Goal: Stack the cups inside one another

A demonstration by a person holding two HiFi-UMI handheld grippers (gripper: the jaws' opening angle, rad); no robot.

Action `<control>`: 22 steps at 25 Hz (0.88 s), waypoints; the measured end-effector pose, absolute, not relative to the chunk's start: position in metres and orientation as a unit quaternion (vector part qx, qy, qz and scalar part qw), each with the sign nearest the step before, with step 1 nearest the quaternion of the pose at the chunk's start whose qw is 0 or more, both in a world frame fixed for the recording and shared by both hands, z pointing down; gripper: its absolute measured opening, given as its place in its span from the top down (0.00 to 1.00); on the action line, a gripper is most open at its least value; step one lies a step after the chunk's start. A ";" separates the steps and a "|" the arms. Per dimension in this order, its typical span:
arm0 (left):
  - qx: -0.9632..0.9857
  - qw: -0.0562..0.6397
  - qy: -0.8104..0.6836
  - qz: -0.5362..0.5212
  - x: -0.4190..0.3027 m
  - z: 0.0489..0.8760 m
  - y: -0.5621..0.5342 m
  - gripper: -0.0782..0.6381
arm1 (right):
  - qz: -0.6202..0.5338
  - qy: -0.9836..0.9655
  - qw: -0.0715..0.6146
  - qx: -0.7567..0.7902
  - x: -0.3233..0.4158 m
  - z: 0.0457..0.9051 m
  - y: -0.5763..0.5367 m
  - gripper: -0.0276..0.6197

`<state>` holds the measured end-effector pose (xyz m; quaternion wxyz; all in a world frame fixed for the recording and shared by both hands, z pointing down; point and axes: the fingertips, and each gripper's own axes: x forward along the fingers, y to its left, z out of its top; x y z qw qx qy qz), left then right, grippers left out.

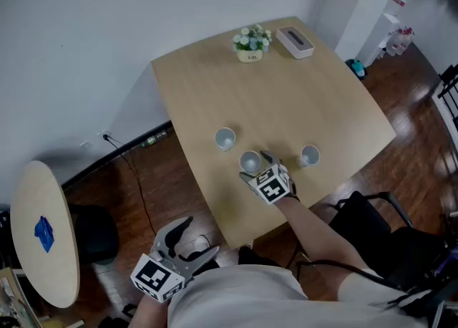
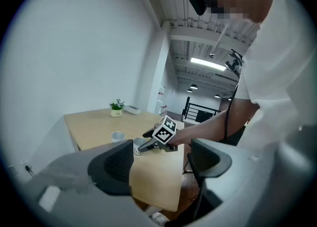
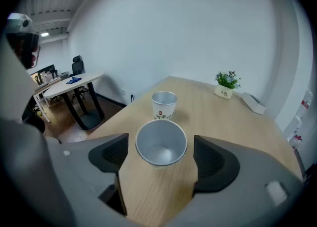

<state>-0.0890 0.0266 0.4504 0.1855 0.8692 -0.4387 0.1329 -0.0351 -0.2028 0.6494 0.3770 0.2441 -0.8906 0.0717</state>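
With my right gripper spread wide around the middle cup on the table, and my left gripper gaping empty, an off-centre squeeze could tip or crumple it.

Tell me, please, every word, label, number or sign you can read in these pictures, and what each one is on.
"Life", probably, though the print is small: on the white plant pot.
A red emblem above a row of dark characters, too small to read: on the farther cup.
Black-and-white square patterns, no words: on the right marker cube and the left marker cube.
Nothing else legible shows.
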 end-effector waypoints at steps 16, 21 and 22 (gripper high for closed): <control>0.917 0.172 -0.328 0.147 -0.061 0.457 -0.045 0.36 | 0.084 -0.877 0.330 0.339 0.057 0.567 -0.235 0.38; 0.935 0.157 -0.286 0.139 -0.032 0.452 -0.058 0.36 | 0.078 -0.853 0.321 0.404 0.132 0.540 -0.255 0.38; 0.937 0.155 -0.282 0.139 -0.027 0.451 -0.059 0.36 | 0.082 -0.847 0.322 0.414 0.145 0.539 -0.258 0.38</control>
